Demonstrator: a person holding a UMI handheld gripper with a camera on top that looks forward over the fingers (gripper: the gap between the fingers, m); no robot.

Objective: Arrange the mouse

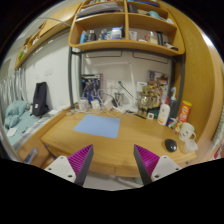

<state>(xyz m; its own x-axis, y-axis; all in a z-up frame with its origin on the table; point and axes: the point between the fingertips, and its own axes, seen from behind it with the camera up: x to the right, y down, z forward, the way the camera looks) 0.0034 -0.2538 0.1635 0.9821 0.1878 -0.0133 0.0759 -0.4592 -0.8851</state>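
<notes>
We hold the gripper (110,162) above the near edge of a wooden desk (115,150), and its two fingers stand wide apart with nothing between them. The left pad (80,160) and the right pad (146,158) both show purple on their inner faces, and only bare desk lies in the gap.

The mouse (171,145) is a small dark shape on the desk, to the right of the right finger and a little beyond it, near the desk's right edge. It is apart from both fingers. Just beyond the mouse we see a white mug (186,131).

A light blue mat (98,125) lies flat on the desk, beyond the fingers and left of centre, well apart from the mouse.

Along the far edge of the desk stands a row of clutter: a white bottle (164,114) and an orange container (184,110) at the right, with smaller items toward the middle that we cannot make out. A dark object (40,99) stands upright at the far left, by the wall.

Above the desk hang wooden shelves (125,44) with books and other things on them. A white wall (120,72) with cables on it fills the space between the shelves and the desk.
</notes>
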